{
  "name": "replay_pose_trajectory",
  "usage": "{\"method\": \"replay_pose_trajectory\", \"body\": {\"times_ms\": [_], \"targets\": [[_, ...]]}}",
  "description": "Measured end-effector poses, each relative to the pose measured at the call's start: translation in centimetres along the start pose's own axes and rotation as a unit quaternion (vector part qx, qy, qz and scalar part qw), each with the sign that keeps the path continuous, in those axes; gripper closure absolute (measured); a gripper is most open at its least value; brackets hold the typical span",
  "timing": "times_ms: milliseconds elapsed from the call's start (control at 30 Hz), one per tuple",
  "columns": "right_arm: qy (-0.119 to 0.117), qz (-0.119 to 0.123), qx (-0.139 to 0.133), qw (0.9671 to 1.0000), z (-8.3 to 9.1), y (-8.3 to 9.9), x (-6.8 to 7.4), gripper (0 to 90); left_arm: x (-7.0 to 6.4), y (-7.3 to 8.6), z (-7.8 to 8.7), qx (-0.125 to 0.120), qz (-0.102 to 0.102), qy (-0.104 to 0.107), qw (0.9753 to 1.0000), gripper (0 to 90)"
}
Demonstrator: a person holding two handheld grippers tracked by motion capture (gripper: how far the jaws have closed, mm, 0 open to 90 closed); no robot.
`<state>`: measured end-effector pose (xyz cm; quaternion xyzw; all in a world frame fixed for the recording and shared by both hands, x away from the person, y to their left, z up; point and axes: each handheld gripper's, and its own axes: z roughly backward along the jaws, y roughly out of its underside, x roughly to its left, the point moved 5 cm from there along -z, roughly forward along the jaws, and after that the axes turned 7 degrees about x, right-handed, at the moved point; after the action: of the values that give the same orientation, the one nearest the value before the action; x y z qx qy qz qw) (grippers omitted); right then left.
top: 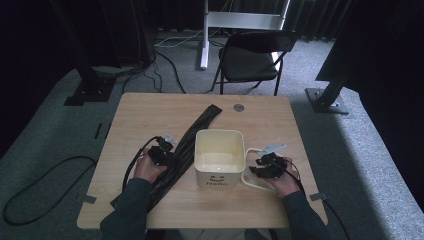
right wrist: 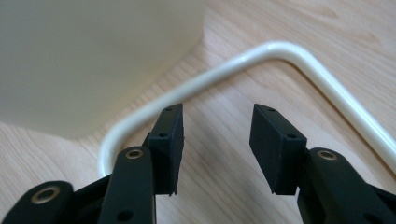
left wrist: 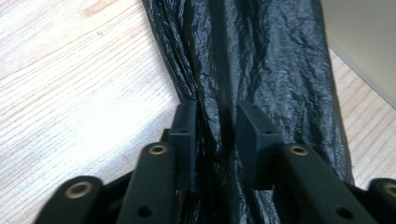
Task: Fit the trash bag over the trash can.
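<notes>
A long, crumpled black plastic bag (top: 200, 122) lies diagonally across the wooden table (top: 145, 110), from the far middle to the near left. My left gripper (top: 164, 150) sits on its middle. In the left gripper view the jaws (left wrist: 217, 109) pinch a raised fold of the bag (left wrist: 280, 60). A cream square bucket (top: 219, 132) marked "Hello" stands at the table's centre, its thin white handle (top: 246, 175) lying flat to its right. My right gripper (top: 261, 167) hovers open over the bare wood inside the handle loop (right wrist: 289, 51), beside the bucket wall (right wrist: 93, 56); its jaws (right wrist: 217, 114) hold nothing.
A small grey round disc (top: 238, 107) lies near the table's far edge. Behind the table stands a black folding chair (top: 250, 55). Black stand bases (top: 325, 97) and cables (top: 45, 175) lie on the grey carpet around it.
</notes>
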<state>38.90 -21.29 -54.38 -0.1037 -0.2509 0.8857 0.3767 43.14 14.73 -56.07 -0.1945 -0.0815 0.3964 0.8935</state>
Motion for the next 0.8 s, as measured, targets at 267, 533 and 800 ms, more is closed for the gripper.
{"method": "replay_pose_trajectory", "body": {"times_ms": [267, 533, 800], "targets": [[-0.004, -0.01, -0.011, 0.9999, -0.5, -1.4, 0.3, 55.2, -0.1, 0.2, 0.0, -0.008, -0.003, 0.025, 0.9997, 89.6], [-0.015, -0.021, -0.027, 0.9993, -1.0, -2.2, 0.4, 56.5, 0.3, 0.4, 0.2, -0.015, 0.009, 0.036, 0.9992, 90.0], [-0.023, -0.015, -0.029, 0.9992, -1.4, -3.1, 0.8, 57.2, 0.5, -0.5, 2.3, -0.061, 0.016, 0.057, 0.9964, 90.0]]}}
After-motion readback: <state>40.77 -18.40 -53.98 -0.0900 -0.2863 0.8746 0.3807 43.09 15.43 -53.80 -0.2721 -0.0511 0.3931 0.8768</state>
